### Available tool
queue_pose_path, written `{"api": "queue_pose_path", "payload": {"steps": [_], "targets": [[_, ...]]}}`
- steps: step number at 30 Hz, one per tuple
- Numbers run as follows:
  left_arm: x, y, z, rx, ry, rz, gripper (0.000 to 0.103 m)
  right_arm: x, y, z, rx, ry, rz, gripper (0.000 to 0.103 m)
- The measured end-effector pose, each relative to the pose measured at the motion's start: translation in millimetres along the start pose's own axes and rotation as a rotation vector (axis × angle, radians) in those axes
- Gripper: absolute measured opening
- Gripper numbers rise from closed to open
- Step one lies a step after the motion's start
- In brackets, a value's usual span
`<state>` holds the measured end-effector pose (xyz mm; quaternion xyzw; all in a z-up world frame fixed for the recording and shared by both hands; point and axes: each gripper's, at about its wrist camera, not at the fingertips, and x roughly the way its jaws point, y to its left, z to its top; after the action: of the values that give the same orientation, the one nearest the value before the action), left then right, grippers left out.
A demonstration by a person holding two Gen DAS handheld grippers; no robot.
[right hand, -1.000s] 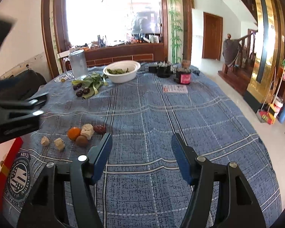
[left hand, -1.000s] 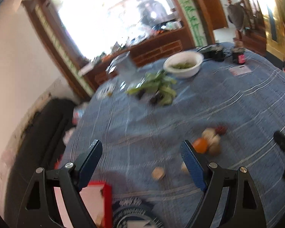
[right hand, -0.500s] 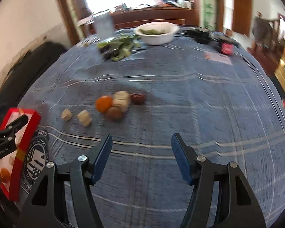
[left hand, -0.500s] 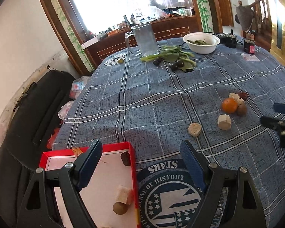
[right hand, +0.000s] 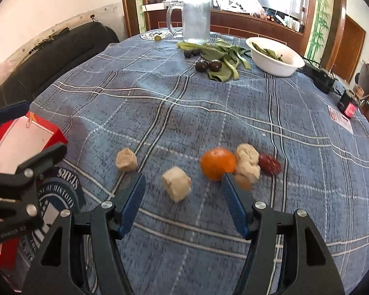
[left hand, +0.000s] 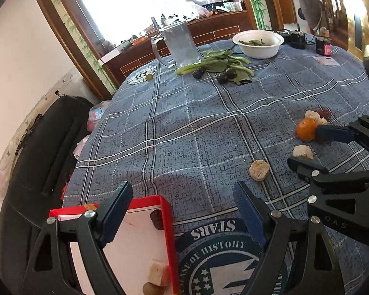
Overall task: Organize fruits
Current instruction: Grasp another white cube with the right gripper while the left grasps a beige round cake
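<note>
**Right tongs closing over a pale chunk; left tongs wide over the red box**

The right gripper (right hand: pixel 182 194) hangs above the blue plaid tablecloth (right hand: pixel 209 113) with its jaws apart and closing. A pale fruit chunk (right hand: pixel 176 184) lies on the cloth between the two blue pads, touching neither. From that chunk, a second pale chunk (right hand: pixel 126 159) sits at about 10 o'clock, well apart. At 2 o'clock lies the orange (right hand: pixel 218 163), and pressed against its right side a cluster of pale lumps (right hand: pixel 248 162), with a red date (right hand: pixel 270 164) just beyond at 3 o'clock. A small brown fruit (right hand: pixel 243 181) peeks out beside the right pad.

The left gripper (left hand: pixel 182 216) is spread wide with nothing between its pads. Its left finger hovers over the open red box (left hand: pixel 168 221), which lies at the table's near edge, at 7 o'clock in the left view. Inside the box lie a dark fruit (left hand: pixel 157 218), a pale cube (left hand: pixel 158 274) and a brown round fruit (left hand: pixel 151 288). Beside the box at 3 o'clock is a round printed mat (left hand: pixel 219 253).

At the table's far side, around 12 o'clock, stand a glass mug (right hand: pixel 195 22), leafy greens (right hand: pixel 221 56) with dark plums (right hand: pixel 207 66) on them, and a white bowl (right hand: pixel 275 59).
</note>
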<state>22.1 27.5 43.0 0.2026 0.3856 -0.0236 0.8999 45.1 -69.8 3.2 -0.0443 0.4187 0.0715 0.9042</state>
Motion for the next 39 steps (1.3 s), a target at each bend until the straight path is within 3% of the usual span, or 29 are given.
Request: {"api": "queue_pose_path", "payload": {"steps": [3,5,9,11,17,22,24,27,34,39], "targets": [[4,-4,2,0.007,0.005,0.002,0.084,0,-1,-2,-0.010,-0.034,-0.023,0.058],[5,-5,4,0.009,0.005,0.009,0.084,0,-5,-2,-0.003,-0.050,-0.025,0.046],[4,-7,6,0.017,0.000,0.031,0.084,0,-9,-1,0.001,-0.055,0.016,0.043],[5,-7,6,0.018,0.001,0.042,0.084,-2,-12,-1,0.019,-0.046,0.062,0.034],[8,-3,5,0.015,0.000,0.065,0.084,14,-11,-4,0.039,0.028,0.122,0.034],[11,-4,4,0.021,0.002,0.077,0.084,15,-5,-4,0.019,-0.002,0.099,0.036],[13,-3,4,0.011,0.014,0.061,0.084,15,-4,-4,0.018,-0.003,0.102,0.036],[17,0,6,-0.012,0.026,0.046,0.084,14,-7,-5,0.031,-0.006,0.111,0.028],[25,-12,13,-0.015,0.058,-0.045,0.084,6,-15,-5,0.062,0.008,0.168,0.028],[37,-28,19,-0.031,0.091,-0.105,0.084,-16,-20,-2,0.078,-0.032,0.195,0.028]]}}
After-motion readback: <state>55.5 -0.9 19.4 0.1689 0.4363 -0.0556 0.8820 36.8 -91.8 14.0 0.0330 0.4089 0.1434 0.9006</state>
